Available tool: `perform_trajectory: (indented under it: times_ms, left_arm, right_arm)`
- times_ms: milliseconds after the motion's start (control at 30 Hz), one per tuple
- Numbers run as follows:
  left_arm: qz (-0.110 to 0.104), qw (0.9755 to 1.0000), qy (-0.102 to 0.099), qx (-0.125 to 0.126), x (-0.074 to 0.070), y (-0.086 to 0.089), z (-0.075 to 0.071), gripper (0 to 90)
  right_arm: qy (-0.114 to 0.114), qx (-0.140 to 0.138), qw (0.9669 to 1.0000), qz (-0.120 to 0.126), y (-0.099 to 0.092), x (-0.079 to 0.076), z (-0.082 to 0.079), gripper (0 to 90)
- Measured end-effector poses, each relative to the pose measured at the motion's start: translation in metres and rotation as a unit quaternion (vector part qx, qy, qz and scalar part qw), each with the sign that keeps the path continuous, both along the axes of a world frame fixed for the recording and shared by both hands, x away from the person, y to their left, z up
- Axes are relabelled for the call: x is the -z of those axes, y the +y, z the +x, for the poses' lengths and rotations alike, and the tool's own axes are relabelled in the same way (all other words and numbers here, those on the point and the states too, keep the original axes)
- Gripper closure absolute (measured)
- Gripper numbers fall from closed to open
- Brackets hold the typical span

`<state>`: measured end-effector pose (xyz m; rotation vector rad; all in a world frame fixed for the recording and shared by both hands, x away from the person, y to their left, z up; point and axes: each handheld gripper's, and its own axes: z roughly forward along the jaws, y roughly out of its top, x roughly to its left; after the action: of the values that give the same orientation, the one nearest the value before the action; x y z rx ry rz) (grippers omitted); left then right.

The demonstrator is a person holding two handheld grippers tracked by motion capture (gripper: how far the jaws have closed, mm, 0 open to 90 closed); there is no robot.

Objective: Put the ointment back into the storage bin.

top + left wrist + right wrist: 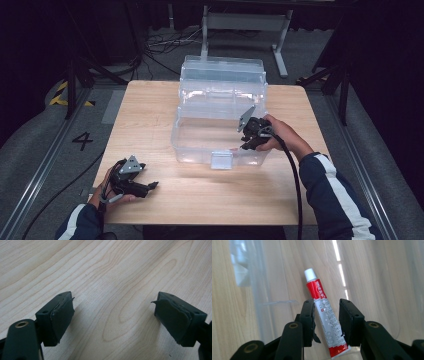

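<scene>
Right tool [327, 315]: inside clear box [200, 145], jaws slightly spread w/ tube between; pads not pressing it.
Tube [324, 315]: red/white, white cap, lying on box floor, near front wall.
Left tool [113, 317]: jaws spread wide, nothing between, low over worktop [105, 270], well left of box.

A small tube [325, 315] with a white screw cap, red bands at both ends and a pale printed middle lies flat, slightly slanted, on the floor of the clear plastic box [200, 145]. The box stands open on the tabletop toward its far edge, and the tube lies near the box's front right corner.
</scene>
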<state>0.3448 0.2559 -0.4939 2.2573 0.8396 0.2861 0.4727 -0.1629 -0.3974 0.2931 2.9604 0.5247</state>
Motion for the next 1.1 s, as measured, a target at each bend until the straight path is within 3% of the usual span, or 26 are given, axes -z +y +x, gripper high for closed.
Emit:
perform_trajectory:
  times_ms: [167, 333, 633, 800, 833, 867, 1100]
  left_arm:
    - [0.0, 1.0, 0.0, 0.001, 0.0, 0.0, 0.0, 16.0]
    - [-0.002, 1.0, 0.0, -0.001, 0.0, 0.0, 0.0, 16.0]
    - [-0.001, 1.0, -0.001, -0.003, 0.0, 0.0, 0.0, 15.9]
    - [0.0, 1.0, -0.001, -0.005, 0.0, 0.0, 0.0, 15.9]
    - [0.0, 1.0, -0.001, -0.005, 0.0, 0.0, 0.0, 15.9]
    - [0.0, 1.0, -0.001, -0.005, 0.0, 0.0, 0.0, 15.9]
    - [0.001, 1.0, 0.0, -0.005, 0.0, -0.001, 0.0, 16.0]
  right_arm:
    - [-0.011, 0.016, 0.9988, 0.044, -0.011, -0.003, -0.005, 65.1]
    - [-0.028, 0.039, 0.9954, 0.083, -0.021, -0.004, -0.007, 62.6]
    - [-0.056, 0.074, 0.9835, 0.155, -0.044, -0.009, -0.014, 60.4]
    - [-0.079, 0.069, 0.9796, 0.171, -0.048, -0.013, -0.017, 56.6]
    - [-0.081, 0.065, 0.9764, 0.189, -0.05, -0.015, -0.019, 55.2]
    - [-0.083, 0.065, 0.9754, 0.193, -0.05, -0.016, -0.019, 54.5]
    - [-0.108, 0.071, 0.972, 0.197, -0.054, -0.022, -0.023, 50.5]
